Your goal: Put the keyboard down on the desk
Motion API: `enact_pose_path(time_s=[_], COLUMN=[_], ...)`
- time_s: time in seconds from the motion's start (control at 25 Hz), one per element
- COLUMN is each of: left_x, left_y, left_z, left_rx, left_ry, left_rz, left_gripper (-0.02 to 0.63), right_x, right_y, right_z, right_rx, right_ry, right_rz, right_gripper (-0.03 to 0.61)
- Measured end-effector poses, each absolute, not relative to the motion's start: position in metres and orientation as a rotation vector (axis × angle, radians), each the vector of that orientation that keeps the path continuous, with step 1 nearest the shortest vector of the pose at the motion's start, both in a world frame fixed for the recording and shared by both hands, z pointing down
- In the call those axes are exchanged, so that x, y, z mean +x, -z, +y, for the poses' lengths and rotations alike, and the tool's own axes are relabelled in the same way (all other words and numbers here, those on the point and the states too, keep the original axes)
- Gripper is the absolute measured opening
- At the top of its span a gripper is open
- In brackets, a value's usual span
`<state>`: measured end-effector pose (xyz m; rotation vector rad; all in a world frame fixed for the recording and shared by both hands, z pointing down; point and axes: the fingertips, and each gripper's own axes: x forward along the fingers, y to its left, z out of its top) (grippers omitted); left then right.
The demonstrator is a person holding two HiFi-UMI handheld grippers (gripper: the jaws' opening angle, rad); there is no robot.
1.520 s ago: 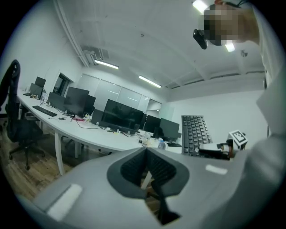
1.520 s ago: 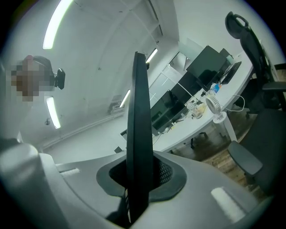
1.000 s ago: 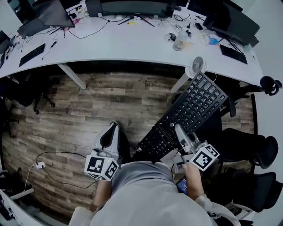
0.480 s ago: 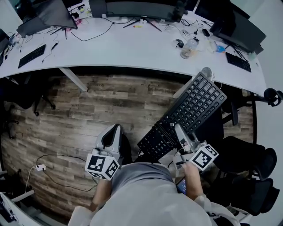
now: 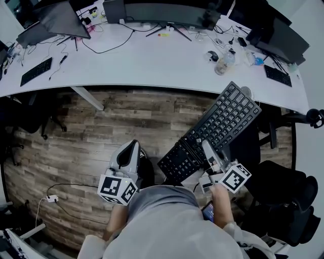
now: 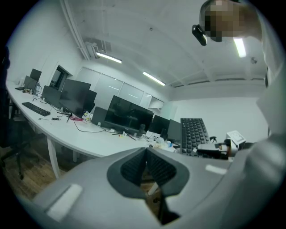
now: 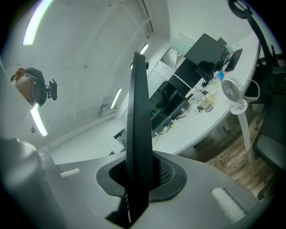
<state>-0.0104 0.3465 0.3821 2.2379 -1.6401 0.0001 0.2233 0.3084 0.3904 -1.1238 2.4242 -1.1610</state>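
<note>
I'm holding the keyboard (image 5: 215,130) up in the air, gripped along one long edge by the right gripper (image 5: 208,153), whose jaws are pressing narrowly on it (seen edge-on in the right gripper view, it is filling the gap between the pads). The keyboard is hanging over the wood floor (image 5: 126,116), angling away to the right, its far corner reaching the desk (image 5: 152,60) rim beside a small fan (image 5: 246,91). The left gripper (image 5: 127,158) is hovering apart on the left, jaws pressed together on nothing. Monitors (image 5: 152,10) are lining the desk's far side.
</note>
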Motion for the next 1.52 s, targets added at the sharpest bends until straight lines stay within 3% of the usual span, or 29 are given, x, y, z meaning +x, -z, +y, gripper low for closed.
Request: enact_pose_path(time_s=[0.56, 1.52], left_x=[-0.101, -0.154], left_y=[-0.357, -0.361], left_z=[0.262, 0.178], left_rx=[2.345, 2.364], left_ry=[0.034, 0.038], left_rz=[-1.549, -1.506], left_gripper=[0.000, 0.000], right_x=[0.136, 0.087], right_y=[-0.363, -0.362], right_z=[0.238, 0.150], right_rx=[-1.209, -1.223], right_ry=[1.103, 1.079], right_rz=[2.306, 2.230], right_gripper=[0.071, 0.071])
